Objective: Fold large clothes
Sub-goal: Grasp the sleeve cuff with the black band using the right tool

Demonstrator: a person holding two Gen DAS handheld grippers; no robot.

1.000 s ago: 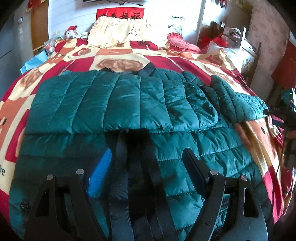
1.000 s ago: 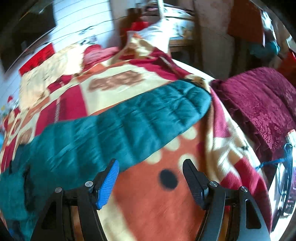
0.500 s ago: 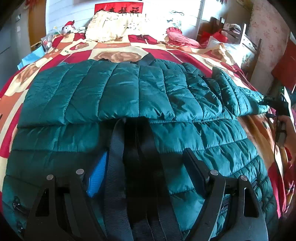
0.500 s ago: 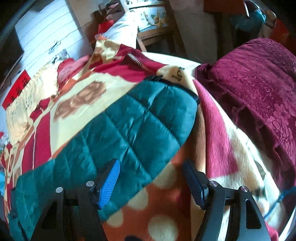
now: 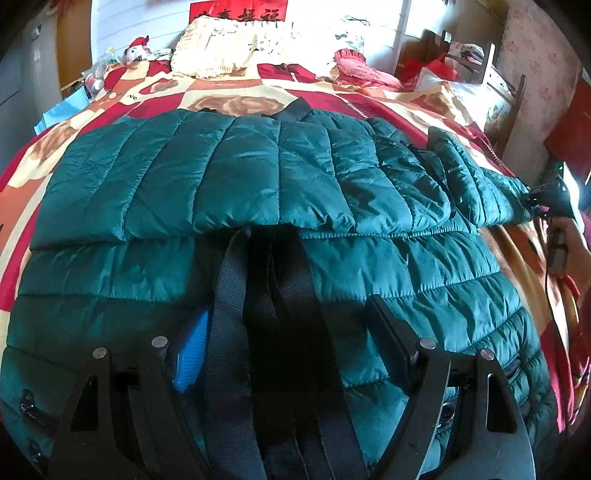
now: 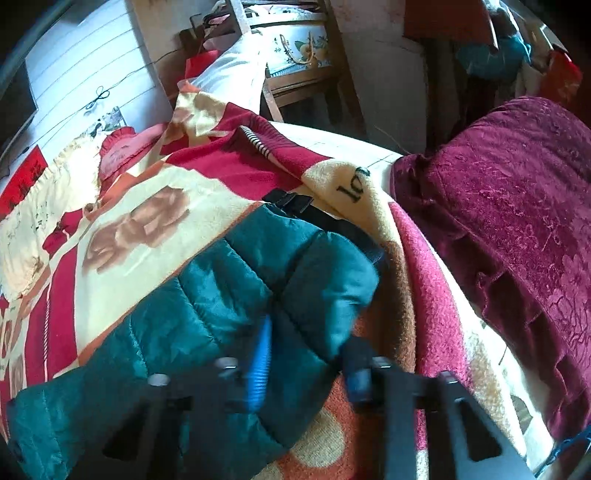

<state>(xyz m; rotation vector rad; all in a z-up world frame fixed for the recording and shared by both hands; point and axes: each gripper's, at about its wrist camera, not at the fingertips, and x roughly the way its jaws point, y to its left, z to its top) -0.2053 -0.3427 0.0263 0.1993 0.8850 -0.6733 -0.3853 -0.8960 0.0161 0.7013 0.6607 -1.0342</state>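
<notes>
Right tongs (image 6: 306,362) are closing right now on the sleeve (image 6: 229,325) of the teal puffer jacket (image 5: 258,192), quilted fabric bunching between the blue pad (image 6: 260,365) and the dark one; the jaws are blurred, so a firm pinch is not certain yet. Left tongs (image 5: 284,350) are sitting released and wide, straddling the black zip placket (image 5: 273,314) at the hem, pads apart from each other, nothing clenched that I can see.

Ahead of the left tongs the jacket is lying spread on the patterned blanket (image 5: 229,99), one sleeve already folded across the chest; off to their right the other sleeve is trailing outward to where the right tongs are working. So the step in hand looks like gathering that second sleeve. Next move, I'd say: lift the cuff end clear and carry it across toward the left tongs, laying it flat over the body.

Writing: a red banner (image 5: 238,14) with dark characters far beyond the left tongs, unreadable; on the blanket just past the right tongs, letters "lo" (image 6: 352,188) showing.
</notes>
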